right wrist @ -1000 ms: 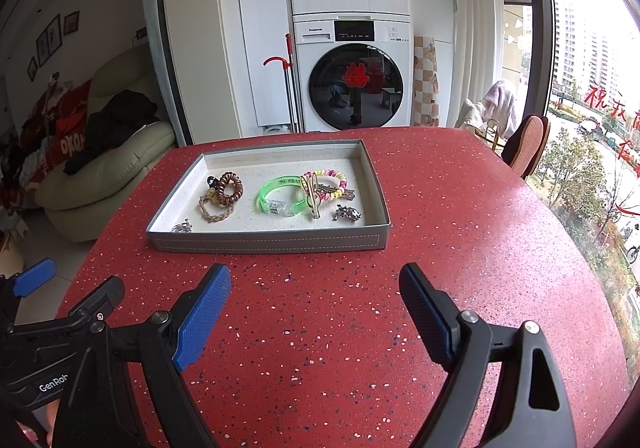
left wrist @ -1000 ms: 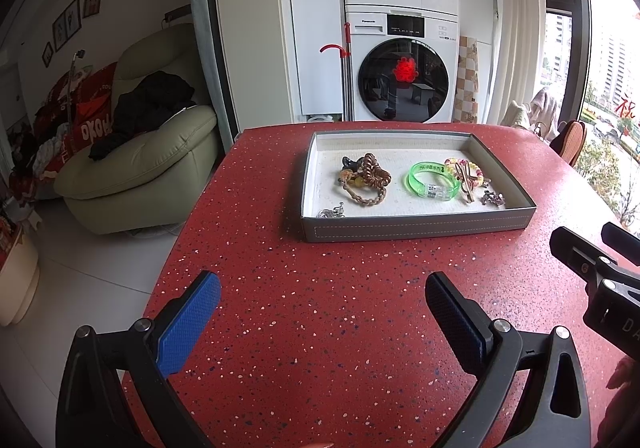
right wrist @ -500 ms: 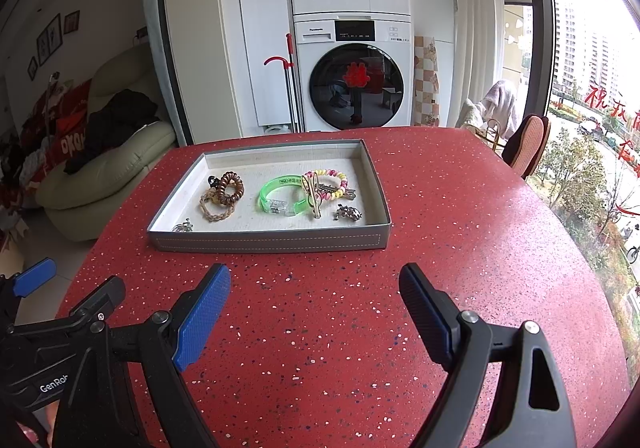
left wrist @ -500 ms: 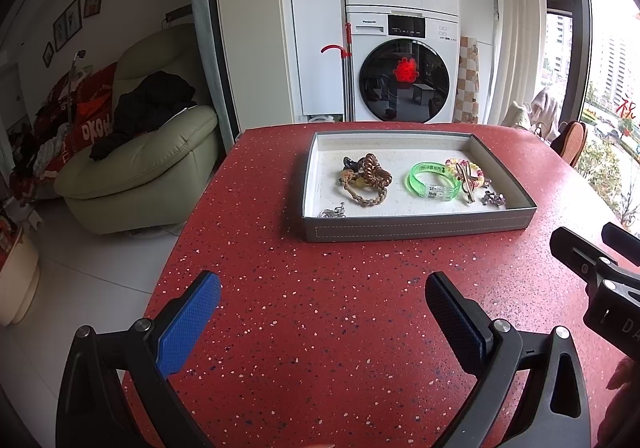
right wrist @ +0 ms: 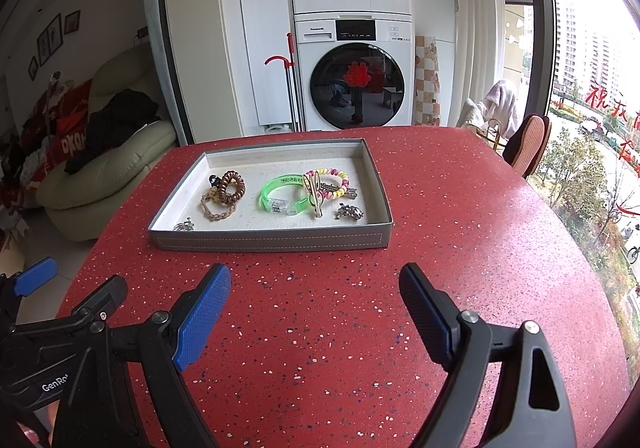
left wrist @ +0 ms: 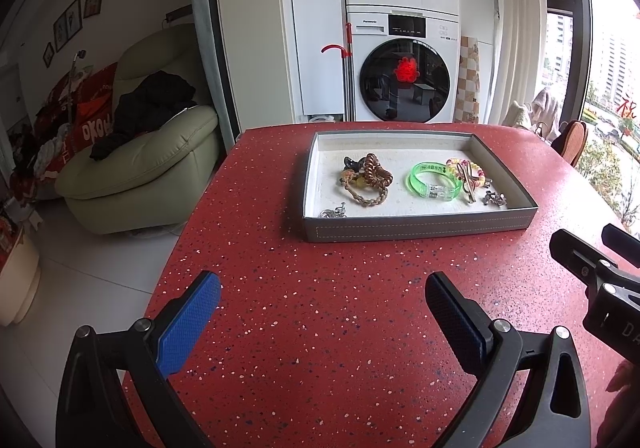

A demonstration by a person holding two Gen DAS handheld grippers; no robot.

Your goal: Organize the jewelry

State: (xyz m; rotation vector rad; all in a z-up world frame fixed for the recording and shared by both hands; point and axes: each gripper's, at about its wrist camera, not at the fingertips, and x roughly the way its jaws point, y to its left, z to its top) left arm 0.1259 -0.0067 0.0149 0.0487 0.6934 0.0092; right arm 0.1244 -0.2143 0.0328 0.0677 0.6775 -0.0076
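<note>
Glossy speckled red table (left wrist: 320, 328), translucent green plastic bracelet (left wrist: 432, 181), matt grey tray (left wrist: 420, 227)

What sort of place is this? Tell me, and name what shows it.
Most likely a lived-in flat, in an open living and laundry area. A stacked washer and dryer stand behind the red table, a cream armchair piled with clothes sits to the side, and high-rise blocks show through the window.
</note>
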